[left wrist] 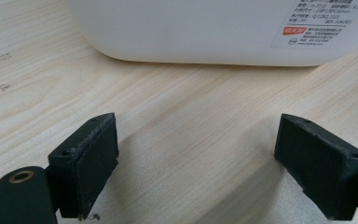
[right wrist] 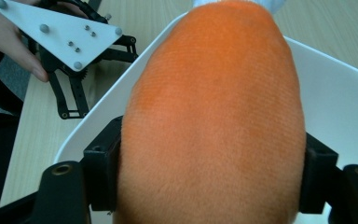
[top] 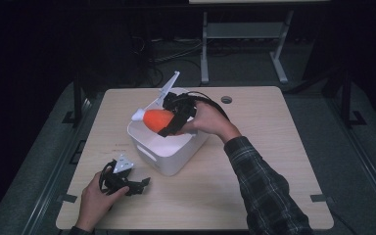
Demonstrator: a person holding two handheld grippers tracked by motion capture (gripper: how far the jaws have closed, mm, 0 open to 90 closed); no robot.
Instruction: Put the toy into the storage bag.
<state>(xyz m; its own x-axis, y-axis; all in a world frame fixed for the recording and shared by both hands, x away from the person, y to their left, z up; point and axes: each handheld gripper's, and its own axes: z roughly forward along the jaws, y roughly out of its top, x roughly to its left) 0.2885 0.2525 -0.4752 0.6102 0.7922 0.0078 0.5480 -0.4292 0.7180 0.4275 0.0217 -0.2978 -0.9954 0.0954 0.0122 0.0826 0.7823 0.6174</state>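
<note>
A grey desk frame (top: 245,34) and what look like cables (top: 171,54) lie behind the wooden table (top: 274,147).

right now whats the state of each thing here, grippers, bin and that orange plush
right gripper: shut on the orange plush toy, held over the bin
orange plush toy: gripped, above the open bin
white bin: upright on the table, open at the top
left gripper: open, holding nothing, low over the table facing the bin's side
</note>
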